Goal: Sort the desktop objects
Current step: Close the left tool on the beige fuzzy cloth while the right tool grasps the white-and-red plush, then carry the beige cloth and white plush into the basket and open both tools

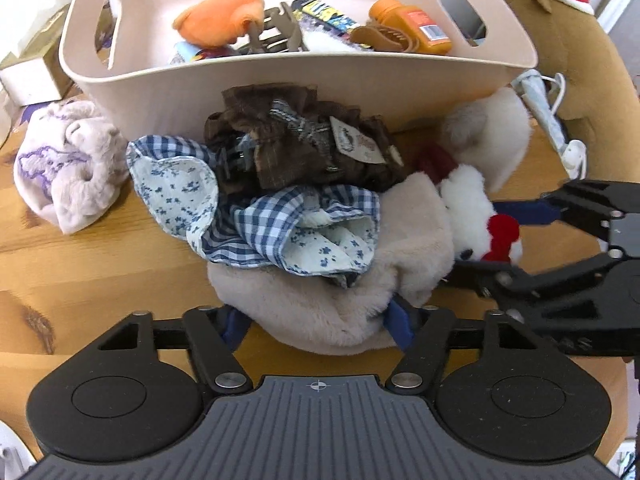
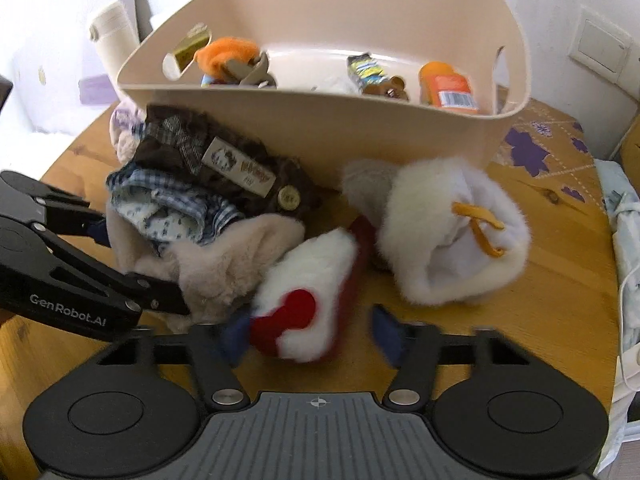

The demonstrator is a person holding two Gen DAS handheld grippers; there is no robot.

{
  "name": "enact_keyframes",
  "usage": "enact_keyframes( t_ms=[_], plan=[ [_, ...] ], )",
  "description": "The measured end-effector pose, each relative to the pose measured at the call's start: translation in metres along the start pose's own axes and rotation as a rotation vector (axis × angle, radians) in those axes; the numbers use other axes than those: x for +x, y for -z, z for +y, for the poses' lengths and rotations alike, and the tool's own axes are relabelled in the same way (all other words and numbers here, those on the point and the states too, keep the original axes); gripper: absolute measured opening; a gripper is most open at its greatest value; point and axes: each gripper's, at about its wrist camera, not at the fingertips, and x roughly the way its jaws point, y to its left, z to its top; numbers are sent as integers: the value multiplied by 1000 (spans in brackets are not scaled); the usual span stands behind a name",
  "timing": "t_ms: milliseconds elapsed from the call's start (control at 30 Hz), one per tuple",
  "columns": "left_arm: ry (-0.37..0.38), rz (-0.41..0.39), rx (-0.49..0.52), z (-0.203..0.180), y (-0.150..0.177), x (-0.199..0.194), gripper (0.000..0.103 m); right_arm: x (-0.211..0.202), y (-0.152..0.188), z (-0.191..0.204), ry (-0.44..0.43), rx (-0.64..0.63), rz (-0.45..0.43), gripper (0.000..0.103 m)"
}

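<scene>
honestly, my main worry is the tangle. my left gripper has its blue pads around the near edge of the beige fleece piece, and they seem to press into the pile, though how firm the bite is i cannot tell. the blue checked cloth and the brown garment lie heaped on top of that fleece, so if i lift now they probably ride up and slide off onto the wooden table, or drag against the basket wall just behind.

my right gripper is partly closed around the white and red plush; the left pad touches it, while the right pad stands clear of it, so i count nothing as held yet. the fluff is soft and may squirt out sideways as the jaws close.

both grippers work side by side, and the plush touches the fleece, so one pull could shift the other's target. the white furry pouch lies just beside, apart from both.
</scene>
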Motion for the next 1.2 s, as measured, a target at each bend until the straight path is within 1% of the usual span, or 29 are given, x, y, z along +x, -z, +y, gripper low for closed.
enact_keyframes(
  t_ms=[33, 67, 100, 133, 200, 233, 300, 367, 567, 767, 833, 1033, 1200],
  plan=[
    [3, -4, 5, -1, 1, -1, 56, 0, 0, 1, 0, -4, 1, 42],
    [5, -7, 13, -1, 2, -2, 51, 0, 0, 2, 0, -9, -1, 40],
    [7, -8, 19, -1, 3, -2, 45, -1, 0, 3, -1, -11, -1, 39],
    [9, -8, 26, -1, 4, -3, 43, -2, 1, 4, -2, -15, -1, 39],
    [13, -5, 36, 1, 5, -5, 34, -5, 2, 4, -4, -20, -4, 38],
    [19, -5, 35, 3, 6, -6, 32, -7, 4, 4, -5, -20, -5, 38],
    [32, -3, 30, 6, 8, -9, 24, -11, 7, 2, -5, -11, -6, 38],
    [37, -3, 33, 8, 11, -13, 21, -15, 12, 0, -7, 1, -7, 38],
    [24, -9, 60, 16, 24, -22, 18, -30, 29, -2, -9, 12, -12, 38],
    [14, -12, 57, 22, 40, -40, 16, -39, 38, -8, -9, 26, -21, 38],
    [13, -16, 63, 24, 42, -45, 15, -40, 36, -6, -7, 26, -28, 38],
    [15, -28, 91, 27, 54, -61, 13, -60, 40, -1, -12, 19, -55, 38],
    [26, -40, 98, 27, 56, -72, 12, -77, 39, 2, -24, 14, -87, 38]
  ],
)
